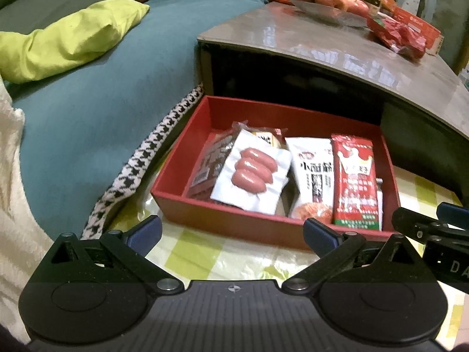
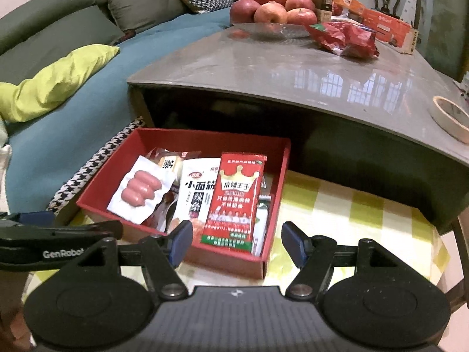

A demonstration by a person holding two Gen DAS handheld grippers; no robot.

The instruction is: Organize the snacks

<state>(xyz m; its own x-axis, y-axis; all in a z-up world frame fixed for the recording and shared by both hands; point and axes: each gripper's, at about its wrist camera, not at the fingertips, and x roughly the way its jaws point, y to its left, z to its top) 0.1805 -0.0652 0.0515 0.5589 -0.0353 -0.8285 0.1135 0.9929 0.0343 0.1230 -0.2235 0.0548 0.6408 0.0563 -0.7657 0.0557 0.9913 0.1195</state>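
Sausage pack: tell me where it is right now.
The sausage pack lies in the left half of the red box, overlapping a dark brown packet, with the white noodle-snack packet just to its right; both wrist views show it.

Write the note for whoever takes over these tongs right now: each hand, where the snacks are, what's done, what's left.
Left tongs: open, empty, hovering just before the red box.
Right tongs: open, empty, over the box's near edge.
Where: the box sits on the checked cloth below the table.
Done: sausage pack, white noodle-snack pack and red crown pack lie in the box.
Left, probably: the crumpled red bag lies on the table near the apples; consider boxing it.
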